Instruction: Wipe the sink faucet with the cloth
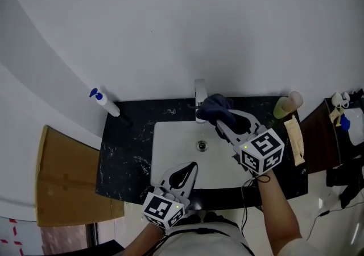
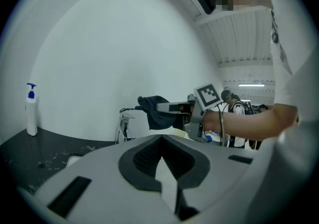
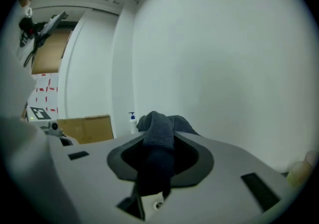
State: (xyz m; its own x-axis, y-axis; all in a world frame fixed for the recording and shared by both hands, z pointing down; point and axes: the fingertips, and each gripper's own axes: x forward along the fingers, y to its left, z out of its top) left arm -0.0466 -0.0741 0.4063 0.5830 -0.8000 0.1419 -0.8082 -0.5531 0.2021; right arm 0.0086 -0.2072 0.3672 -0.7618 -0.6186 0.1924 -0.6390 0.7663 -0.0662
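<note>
Your right gripper (image 1: 220, 123) is clamped on the dark cloth (image 1: 215, 106), which is bunched right at the faucet (image 1: 199, 94) behind the sink (image 1: 170, 135). That looks like the start of the wipe, so next press the cloth onto the spout and rub along it without loosening your grip. Your left gripper (image 1: 191, 167) hangs over the sink's front edge, jaws together on nothing. The soap bottle (image 1: 105, 102) at the left of the counter (image 1: 128, 152) and the yellowish bottle (image 1: 288, 104) at the right stand well apart from the faucet, so nothing blocks you.
</note>
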